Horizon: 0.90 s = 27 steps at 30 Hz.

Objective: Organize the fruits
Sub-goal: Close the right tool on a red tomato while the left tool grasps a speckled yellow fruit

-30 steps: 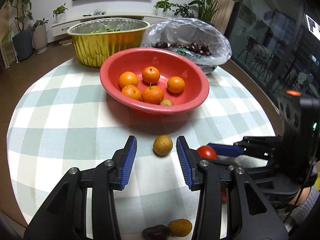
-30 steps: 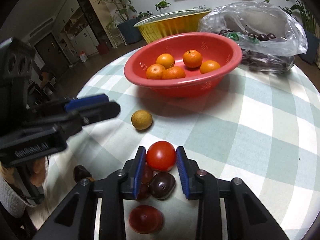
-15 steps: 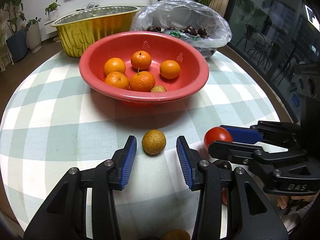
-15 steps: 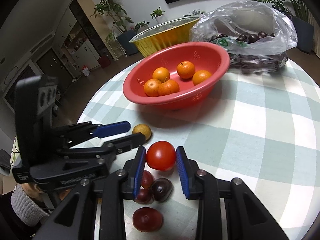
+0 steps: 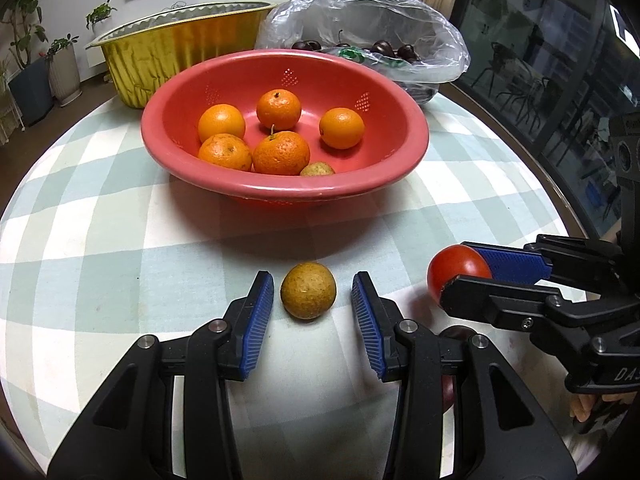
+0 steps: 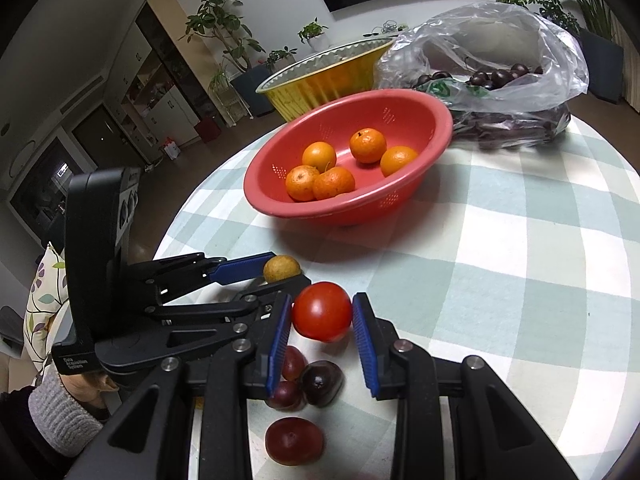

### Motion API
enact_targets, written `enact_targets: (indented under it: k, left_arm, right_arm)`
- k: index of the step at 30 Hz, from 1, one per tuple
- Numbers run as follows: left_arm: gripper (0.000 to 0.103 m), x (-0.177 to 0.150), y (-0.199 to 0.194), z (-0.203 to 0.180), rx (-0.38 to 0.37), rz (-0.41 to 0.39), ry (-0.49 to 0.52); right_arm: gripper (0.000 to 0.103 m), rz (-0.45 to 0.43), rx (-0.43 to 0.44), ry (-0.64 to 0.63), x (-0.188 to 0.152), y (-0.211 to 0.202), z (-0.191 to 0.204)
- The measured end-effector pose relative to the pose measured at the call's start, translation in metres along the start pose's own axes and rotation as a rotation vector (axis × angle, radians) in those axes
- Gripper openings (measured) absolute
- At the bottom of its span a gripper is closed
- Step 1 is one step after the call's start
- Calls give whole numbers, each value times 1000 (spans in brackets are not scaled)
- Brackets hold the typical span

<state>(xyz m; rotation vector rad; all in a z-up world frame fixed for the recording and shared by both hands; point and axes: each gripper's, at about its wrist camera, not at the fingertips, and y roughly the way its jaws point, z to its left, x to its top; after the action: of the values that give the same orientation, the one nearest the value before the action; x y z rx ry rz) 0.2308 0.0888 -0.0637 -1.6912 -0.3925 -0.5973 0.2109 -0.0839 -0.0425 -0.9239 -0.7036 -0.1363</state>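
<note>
My left gripper (image 5: 313, 304) is open, its blue pads on either side of a small yellow-brown round fruit (image 5: 308, 296) that lies on the checked tablecloth, with gaps on both sides. My right gripper (image 6: 322, 316) is shut on a red tomato (image 6: 322, 312) and holds it above the table; the tomato also shows in the left wrist view (image 5: 456, 270). A red colander bowl (image 5: 400, 168) ahead holds several oranges (image 5: 280, 108) and one small yellow-brown fruit (image 5: 317, 169).
A gold foil tray (image 5: 180, 56) and a clear plastic bag of dark cherries (image 5: 372, 48) stand behind the bowl. Several dark red fruits (image 6: 320, 382) lie on the cloth under my right gripper. The table's round edge (image 5: 560, 200) curves at the right.
My left gripper has moved forward until the yellow-brown fruit lies between its pads. My right gripper has lifted the tomato and stays shut on it.
</note>
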Motion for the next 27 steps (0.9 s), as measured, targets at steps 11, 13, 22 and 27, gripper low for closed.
enact_targets:
  k: [11, 13, 22, 27]
  left_arm:
    - [26, -3, -7, -1, -4, -18, 17]
    - [26, -4, -11, -1, -6, -26, 20]
    - [26, -9, -26, -3, -33, -38, 14]
    - [26, -8, -39, -4, -46, -57, 9]
  right_arm:
    - [34, -10, 4, 9, 2, -1, -1]
    - [34, -16, 6, 13, 3, -2, -1]
    - [34, -32, 18, 25, 4, -6, -3]
    - [34, -45, 24, 28, 5, -9, -3]
